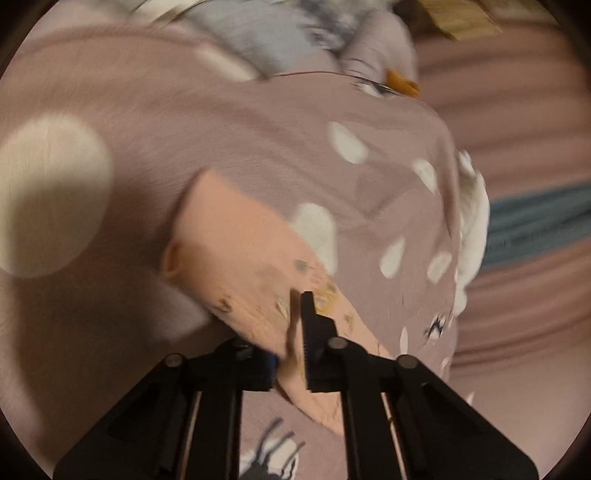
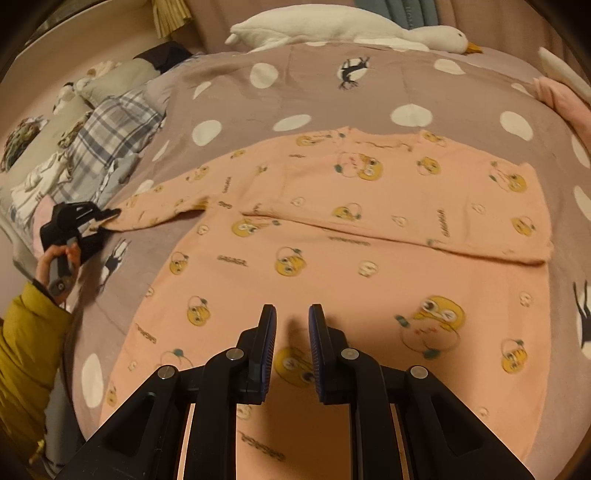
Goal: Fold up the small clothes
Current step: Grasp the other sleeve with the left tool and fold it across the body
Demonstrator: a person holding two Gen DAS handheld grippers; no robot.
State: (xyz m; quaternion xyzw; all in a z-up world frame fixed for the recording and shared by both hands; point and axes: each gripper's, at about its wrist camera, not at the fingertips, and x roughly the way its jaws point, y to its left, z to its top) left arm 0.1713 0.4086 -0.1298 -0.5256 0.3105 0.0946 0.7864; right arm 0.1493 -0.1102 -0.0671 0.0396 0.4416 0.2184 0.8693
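Note:
A small pink shirt (image 2: 332,258) with yellow cartoon faces lies flat on a mauve dotted bedspread (image 2: 314,96). Its right sleeve is folded across the chest; its left sleeve (image 2: 162,210) stretches out to the left. My left gripper (image 1: 295,306) is shut on the cuff of that sleeve (image 1: 236,251); it also shows at the left of the right wrist view (image 2: 107,218). My right gripper (image 2: 292,314) is open and empty, hovering over the shirt's lower part.
A white plush goose (image 2: 332,26) lies along the far edge of the bed. A plaid cloth (image 2: 110,129) and other clothes are piled at the left. A pink cloth (image 2: 561,99) sits at the far right.

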